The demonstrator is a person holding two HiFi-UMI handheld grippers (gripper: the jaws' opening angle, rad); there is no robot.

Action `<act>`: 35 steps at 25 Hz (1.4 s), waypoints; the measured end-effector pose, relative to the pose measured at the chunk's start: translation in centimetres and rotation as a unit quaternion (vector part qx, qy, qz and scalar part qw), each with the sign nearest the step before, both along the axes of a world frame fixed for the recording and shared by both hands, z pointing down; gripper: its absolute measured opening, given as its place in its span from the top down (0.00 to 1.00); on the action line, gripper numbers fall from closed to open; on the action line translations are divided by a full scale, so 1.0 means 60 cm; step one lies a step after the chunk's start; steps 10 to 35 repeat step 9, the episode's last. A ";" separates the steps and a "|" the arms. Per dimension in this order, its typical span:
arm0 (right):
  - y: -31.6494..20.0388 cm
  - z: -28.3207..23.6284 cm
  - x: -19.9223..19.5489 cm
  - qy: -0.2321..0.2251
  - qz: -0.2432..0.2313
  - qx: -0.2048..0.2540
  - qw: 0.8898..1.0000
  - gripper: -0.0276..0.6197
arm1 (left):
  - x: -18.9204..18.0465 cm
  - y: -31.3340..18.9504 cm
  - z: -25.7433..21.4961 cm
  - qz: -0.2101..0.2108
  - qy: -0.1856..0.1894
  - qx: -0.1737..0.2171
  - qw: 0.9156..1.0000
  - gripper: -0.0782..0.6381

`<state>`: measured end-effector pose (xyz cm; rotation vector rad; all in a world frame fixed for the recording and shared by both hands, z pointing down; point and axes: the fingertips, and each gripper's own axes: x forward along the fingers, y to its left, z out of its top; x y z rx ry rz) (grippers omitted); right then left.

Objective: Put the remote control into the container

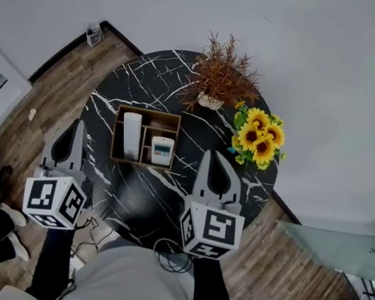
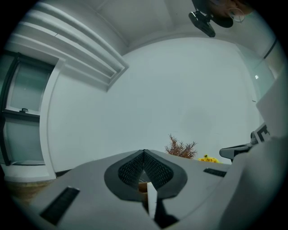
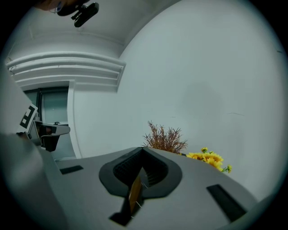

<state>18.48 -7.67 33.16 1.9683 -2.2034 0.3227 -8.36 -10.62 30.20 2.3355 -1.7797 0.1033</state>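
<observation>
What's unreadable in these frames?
- Head view: small remote display and buttons too small to read.
- Head view: container top-right compartment is dark; contents unclear.
- Left gripper view: left gripper body hides nearly all of table and container.
- Right gripper view: right gripper body hides them likewise.

My left claw [image 1: 81,124] and right claw [image 1: 217,155] are pale grey, with black-and-white squared markings. The worktop [image 1: 163,206] is black, veined white. The container [image 1: 149,112] is brown wood, the remote control [image 1: 130,136] white, the sunflowers [image 1: 258,138] yellow.
</observation>
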 end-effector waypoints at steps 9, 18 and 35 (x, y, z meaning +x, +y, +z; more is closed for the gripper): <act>0.001 0.000 -0.005 0.001 -0.004 0.001 1.000 0.95 | -0.006 0.007 0.003 -0.005 -0.002 -0.003 1.000 0.88; 0.001 0.000 -0.005 0.001 -0.004 0.001 1.000 0.95 | -0.006 0.007 0.003 -0.005 -0.002 -0.003 1.000 0.88; 0.001 0.000 -0.005 0.001 -0.004 0.001 1.000 0.95 | -0.006 0.007 0.003 -0.005 -0.002 -0.003 1.000 0.88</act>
